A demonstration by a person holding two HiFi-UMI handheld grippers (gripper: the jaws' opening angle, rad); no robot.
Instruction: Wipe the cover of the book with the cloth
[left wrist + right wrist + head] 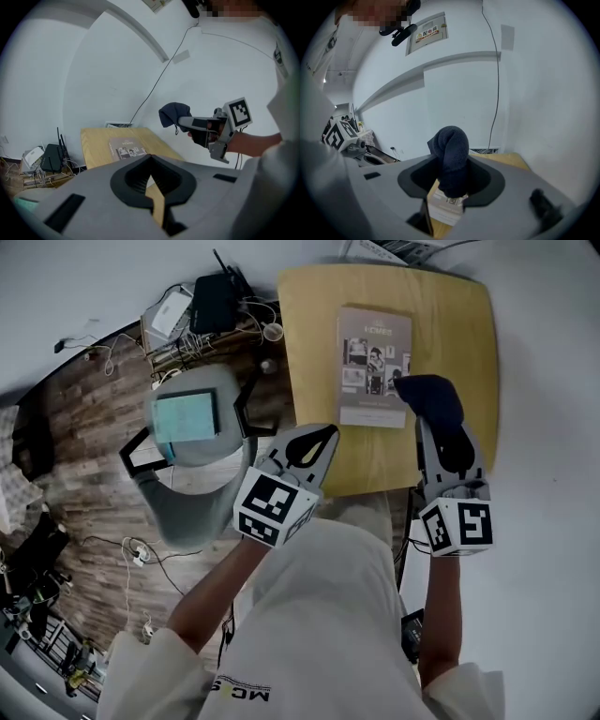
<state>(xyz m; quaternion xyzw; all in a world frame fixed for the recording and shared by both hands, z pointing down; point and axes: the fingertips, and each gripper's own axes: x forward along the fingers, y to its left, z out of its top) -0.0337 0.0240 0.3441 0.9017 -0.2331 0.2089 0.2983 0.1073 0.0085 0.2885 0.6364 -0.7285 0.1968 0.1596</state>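
The dark navy bunched cloth [450, 150] is pinched between the jaws of the right gripper [451, 183], with a rolled wad standing out past the tips. The left gripper view shows it raised in the air, clear of the table, so it is not yet on the cover. From the head view it hangs over the near right corner of the grey paperback book with small photographs on its cover [370, 352]. The book lies flat and closed towards the far side of the pale wooden table [309, 352]. The left gripper [151, 176] has its jaws pressed together on nothing and sits over the table's near left edge, apart from the book. That seems the main risk: nothing pins the book, so a firm stroke could push it across the smooth wood or turn it askew. The cloth is also held only by a narrow waist of fabric, so dragging it could work it loose. Lowering too far could let the hard jaw tips scrape the cover instead of the fabric. By count there are one book, one cloth, one table and two grippers. Off to the left, one grey chair [192, 451] stands on the wood-plank floor.
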